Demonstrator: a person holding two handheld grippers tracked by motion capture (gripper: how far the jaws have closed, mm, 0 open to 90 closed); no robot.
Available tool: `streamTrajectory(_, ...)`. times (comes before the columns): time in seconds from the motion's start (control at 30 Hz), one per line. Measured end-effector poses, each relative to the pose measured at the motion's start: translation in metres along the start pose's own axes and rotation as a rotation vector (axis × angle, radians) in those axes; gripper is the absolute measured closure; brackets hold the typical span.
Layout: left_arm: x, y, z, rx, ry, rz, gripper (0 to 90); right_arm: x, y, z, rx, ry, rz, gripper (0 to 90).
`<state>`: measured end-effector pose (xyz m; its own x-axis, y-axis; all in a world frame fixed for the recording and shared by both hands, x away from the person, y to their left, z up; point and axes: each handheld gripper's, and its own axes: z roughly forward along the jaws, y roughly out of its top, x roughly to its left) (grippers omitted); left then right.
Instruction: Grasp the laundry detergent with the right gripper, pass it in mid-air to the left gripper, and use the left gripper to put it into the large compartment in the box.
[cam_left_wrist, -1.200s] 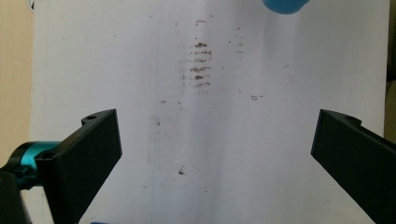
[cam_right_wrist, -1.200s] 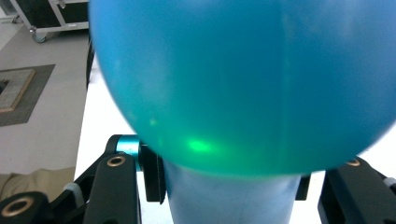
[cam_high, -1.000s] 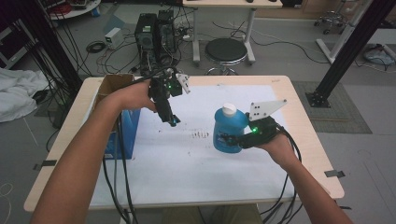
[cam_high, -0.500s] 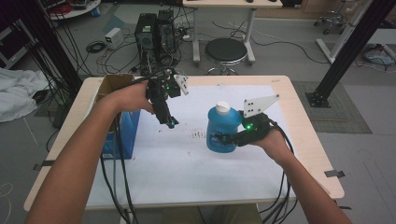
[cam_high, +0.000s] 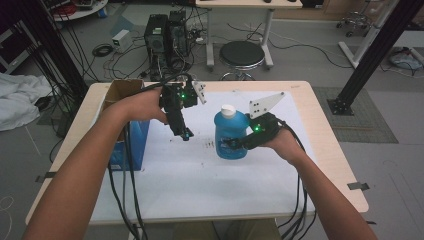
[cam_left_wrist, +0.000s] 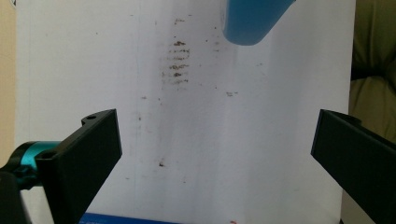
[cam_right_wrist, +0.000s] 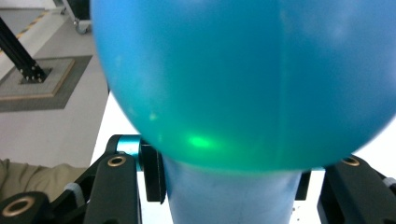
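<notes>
A blue bottle (cam_high: 229, 131) with a white cap (cam_high: 228, 110) stands upright over the middle of the white sheet (cam_high: 200, 185). My right gripper (cam_high: 234, 145) is shut on its lower body from the right; in the right gripper view the bottle (cam_right_wrist: 243, 79) swells above the jaws of that gripper (cam_right_wrist: 233, 191). Whether its base touches the sheet I cannot tell. My left gripper (cam_high: 184, 134) hangs to the bottle's left, pointing down. In the left gripper view this gripper (cam_left_wrist: 215, 140) stands wide open with nothing between its jaws, and the bottle's end (cam_left_wrist: 252, 21) shows at the top edge.
A blue box (cam_high: 131, 137) with an open cardboard top sits at the table's left edge, under the left forearm. Brown stains (cam_left_wrist: 177, 60) mark the sheet near the bottle. Behind the table are a round stool (cam_high: 242, 54) and computer towers (cam_high: 165, 35).
My right gripper has carried the blue bottle leftward toward the middle of the sheet, closer to the left gripper. The left gripper has hardly moved.
</notes>
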<state>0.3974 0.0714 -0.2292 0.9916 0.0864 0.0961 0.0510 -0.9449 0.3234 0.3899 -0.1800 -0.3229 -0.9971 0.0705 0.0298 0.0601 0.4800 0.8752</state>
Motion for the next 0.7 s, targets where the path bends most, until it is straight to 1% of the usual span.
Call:
streamTrajectory(0.1,-0.001,0.002,0.0,0.001,-0.004,-0.004,1.7,-0.003,0.004,0.005,0.011,0.01,-0.009,45.0)
streamTrajectory(0.2,-0.003,0.006,-0.002,0.002,-0.012,0.01,1.7,-0.006,0.008,0.01,0.021,0.023,-0.015,45.0)
streamTrajectory(0.23,-0.003,0.007,-0.003,-0.003,-0.016,0.008,1.7,-0.006,0.008,0.012,0.027,0.025,-0.019,45.0)
streamTrajectory(0.33,-0.003,0.011,-0.007,-0.015,-0.008,0.009,1.7,-0.008,0.009,0.017,0.038,0.032,-0.022,45.0)
streamTrajectory(0.43,-0.003,0.013,-0.01,-0.019,-0.017,0.01,1.7,-0.008,0.009,0.02,0.044,0.038,-0.022,45.1)
streamTrajectory(0.53,-0.004,0.014,-0.01,-0.019,-0.022,0.008,1.7,-0.009,0.009,0.024,0.052,0.039,-0.017,45.1)
streamTrajectory(0.57,-0.004,0.014,-0.01,-0.016,-0.024,0.012,1.7,-0.009,0.009,0.025,0.058,0.039,-0.022,45.1)
streamTrajectory(0.7,-0.006,0.017,-0.01,-0.017,-0.032,0.015,1.7,-0.01,0.011,0.029,0.054,0.036,-0.025,45.2)
